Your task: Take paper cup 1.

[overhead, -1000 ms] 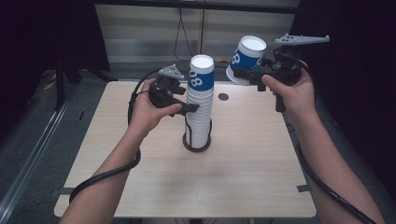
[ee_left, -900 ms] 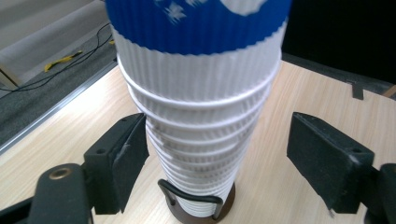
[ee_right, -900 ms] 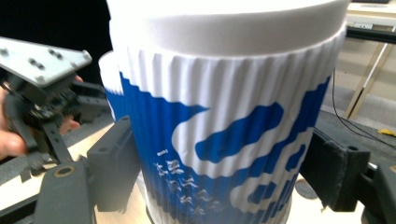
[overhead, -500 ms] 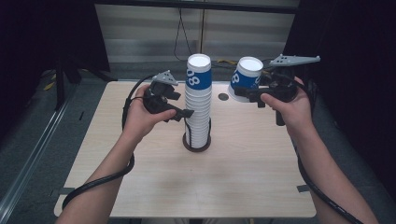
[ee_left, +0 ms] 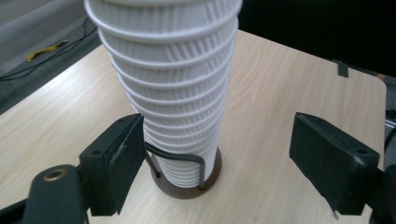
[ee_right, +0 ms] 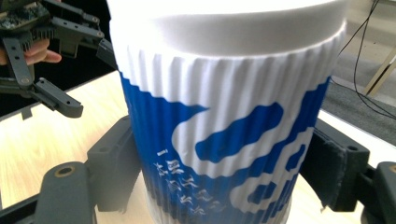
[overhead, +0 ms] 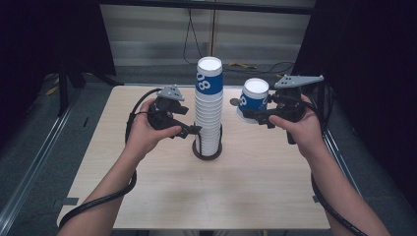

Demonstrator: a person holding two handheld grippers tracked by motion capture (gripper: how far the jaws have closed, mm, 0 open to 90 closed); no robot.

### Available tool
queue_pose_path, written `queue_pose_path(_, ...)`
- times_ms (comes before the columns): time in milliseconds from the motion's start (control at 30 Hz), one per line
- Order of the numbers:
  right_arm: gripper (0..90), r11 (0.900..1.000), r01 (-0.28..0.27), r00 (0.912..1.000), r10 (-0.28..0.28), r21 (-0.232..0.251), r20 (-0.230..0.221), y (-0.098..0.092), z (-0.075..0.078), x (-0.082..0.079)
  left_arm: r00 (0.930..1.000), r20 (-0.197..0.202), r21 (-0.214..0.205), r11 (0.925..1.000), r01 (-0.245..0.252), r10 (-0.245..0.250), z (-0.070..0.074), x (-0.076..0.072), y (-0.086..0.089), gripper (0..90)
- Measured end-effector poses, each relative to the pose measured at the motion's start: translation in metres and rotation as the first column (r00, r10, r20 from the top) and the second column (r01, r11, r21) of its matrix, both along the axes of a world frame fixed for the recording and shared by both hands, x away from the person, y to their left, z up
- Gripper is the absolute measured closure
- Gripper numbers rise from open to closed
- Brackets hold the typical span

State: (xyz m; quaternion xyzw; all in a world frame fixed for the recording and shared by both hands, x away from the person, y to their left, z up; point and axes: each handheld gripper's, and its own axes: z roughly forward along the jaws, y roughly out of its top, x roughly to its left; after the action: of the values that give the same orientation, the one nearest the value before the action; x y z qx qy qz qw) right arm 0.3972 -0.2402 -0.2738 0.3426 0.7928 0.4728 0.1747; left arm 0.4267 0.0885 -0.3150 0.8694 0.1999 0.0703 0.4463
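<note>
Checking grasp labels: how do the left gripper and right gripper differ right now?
The right gripper is shut on a single blue-and-white cup, held above the table; the left gripper holds nothing. Its jaws have just been opening and stand apart on either side of the cup stack, low near the brown holder. Both are black, two-jawed and hand-held.

A blue-and-white ribbed paper cup (ee_right: 224, 121) with a smooth white band at its top stands upside down between the right gripper's (ee_right: 219, 177) two black jaws, whose pads press on its left and right sides. Blue swirls and small white lettering mark its wall. Below lies the light wooden table (ee_right: 51, 135). At upper left the left gripper (ee_right: 49, 56) hangs above the table, with fingertips (ee_right: 39, 53) of the hand behind it.
</note>
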Motion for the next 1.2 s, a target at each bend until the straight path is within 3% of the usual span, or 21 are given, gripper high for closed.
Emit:
queue_pose_path(633,21.0,0.9936,-0.095,0.9940,0.092,-0.060,-0.060,0.006,-0.038,-0.008,0.9991,-0.027,-0.017,0.9993,0.032,-0.033,-0.018,-0.012,-0.004,18.1)
queue_pose_path(1200,21.0,0.9798,-0.170,0.9823,0.160,-0.105,-0.098,0.020,-0.058,-0.015,0.9971,-0.020,-0.023,0.9970,0.074,-0.074,-0.020,-0.017,-0.010,17.6)
